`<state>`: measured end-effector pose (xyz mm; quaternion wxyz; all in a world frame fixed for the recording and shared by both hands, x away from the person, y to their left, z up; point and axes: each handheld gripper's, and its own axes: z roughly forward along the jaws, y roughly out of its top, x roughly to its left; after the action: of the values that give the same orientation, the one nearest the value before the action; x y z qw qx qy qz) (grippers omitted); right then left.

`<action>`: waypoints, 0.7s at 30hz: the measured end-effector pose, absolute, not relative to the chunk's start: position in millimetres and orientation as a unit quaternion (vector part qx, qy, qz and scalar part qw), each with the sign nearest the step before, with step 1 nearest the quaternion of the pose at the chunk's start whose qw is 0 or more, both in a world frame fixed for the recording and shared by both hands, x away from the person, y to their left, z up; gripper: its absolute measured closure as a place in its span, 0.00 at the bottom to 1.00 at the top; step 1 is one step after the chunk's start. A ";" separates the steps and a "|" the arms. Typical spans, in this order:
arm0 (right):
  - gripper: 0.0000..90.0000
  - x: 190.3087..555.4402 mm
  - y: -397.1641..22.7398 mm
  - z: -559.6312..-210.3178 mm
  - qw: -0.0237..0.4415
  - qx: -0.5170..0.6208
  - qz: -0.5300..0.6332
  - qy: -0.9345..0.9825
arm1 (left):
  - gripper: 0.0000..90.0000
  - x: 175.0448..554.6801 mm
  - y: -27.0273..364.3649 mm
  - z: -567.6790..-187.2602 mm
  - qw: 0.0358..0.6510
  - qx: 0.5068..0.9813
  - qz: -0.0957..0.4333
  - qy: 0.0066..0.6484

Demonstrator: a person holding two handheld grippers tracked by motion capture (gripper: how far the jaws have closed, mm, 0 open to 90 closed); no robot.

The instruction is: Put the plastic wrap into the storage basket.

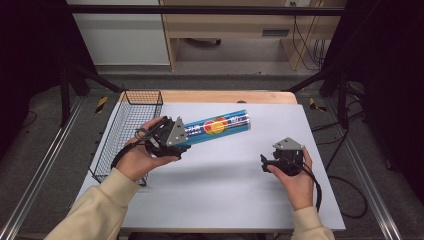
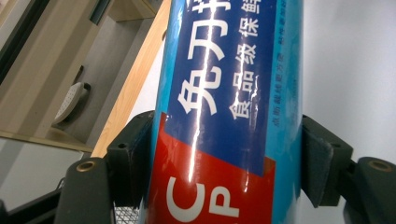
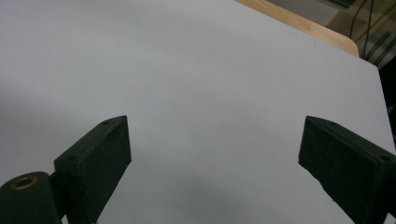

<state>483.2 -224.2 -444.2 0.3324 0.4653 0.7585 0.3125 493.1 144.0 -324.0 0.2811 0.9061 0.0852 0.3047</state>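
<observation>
Blue tube (image 2: 224, 112) runs off top and bottom edges in the left gripper view, label text cut mid-character. In the high view its near end is hidden behind the left gripper (image 1: 184, 142); label print too small to read. Wire basket (image 1: 107, 150), lower-left corner, partly covered by the person's left hand (image 1: 140, 157).
</observation>
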 end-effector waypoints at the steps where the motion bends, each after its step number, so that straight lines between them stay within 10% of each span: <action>1: 0.11 478.9 -226.3 -447.8 0.336 0.477 0.314 0.749 | 0.33 495.6 148.8 -323.5 0.287 0.904 0.304 0.092; 21: 0.09 471.4 -237.5 -459.9 0.350 0.522 0.304 0.716 | 0.34 496.3 209.0 -303.3 0.295 0.878 0.325 0.189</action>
<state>471.4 -237.5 -459.9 0.3498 0.5219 0.7161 0.3041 496.3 209.0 -303.3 0.2945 0.8783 0.1894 0.3255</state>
